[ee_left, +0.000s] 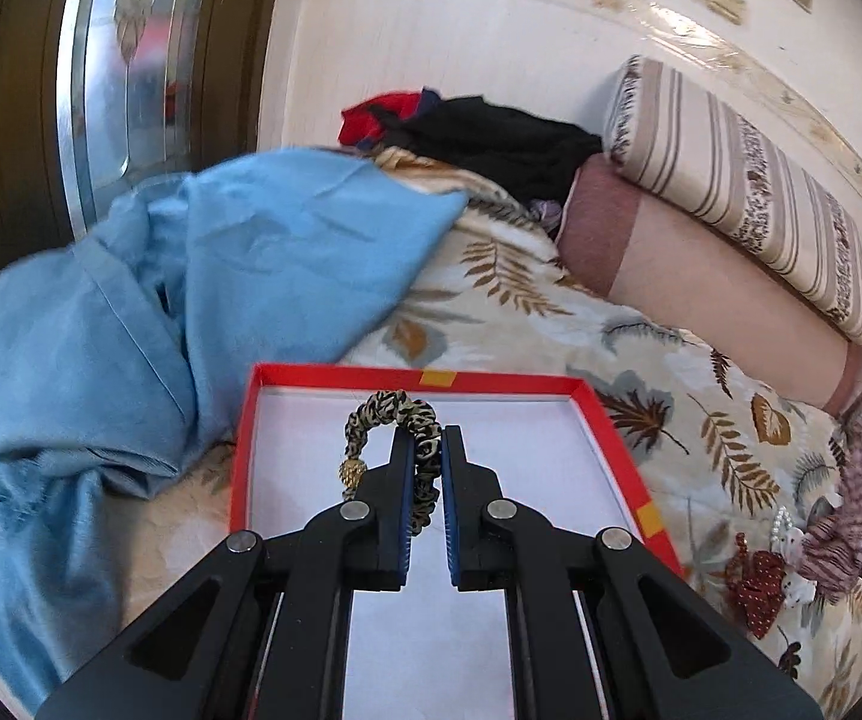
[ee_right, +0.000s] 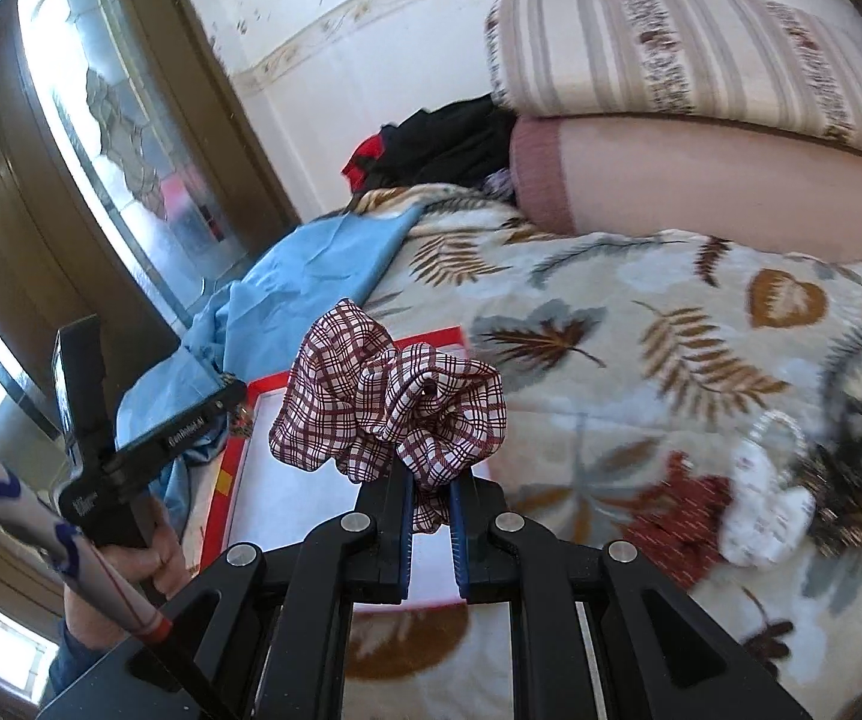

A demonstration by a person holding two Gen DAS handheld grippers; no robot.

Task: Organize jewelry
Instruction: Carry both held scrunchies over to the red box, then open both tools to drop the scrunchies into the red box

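Above the red box (ee_left: 611, 420) on the leaf-print bed (ee_left: 701, 390), a leopard-print scrunchie (ee_left: 425, 444) is pinched between the narrow jaws of the left claw (ee_left: 428, 450). Right claw (ee_right: 431, 486) is clamped on a plaid scrunchie (ee_right: 389, 408), held beside the box's near edge.

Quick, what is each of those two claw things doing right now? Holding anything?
Left gripper: closed on the animal-print scrunchie, over the red box.
Right gripper: closed on the plaid scrunchie.
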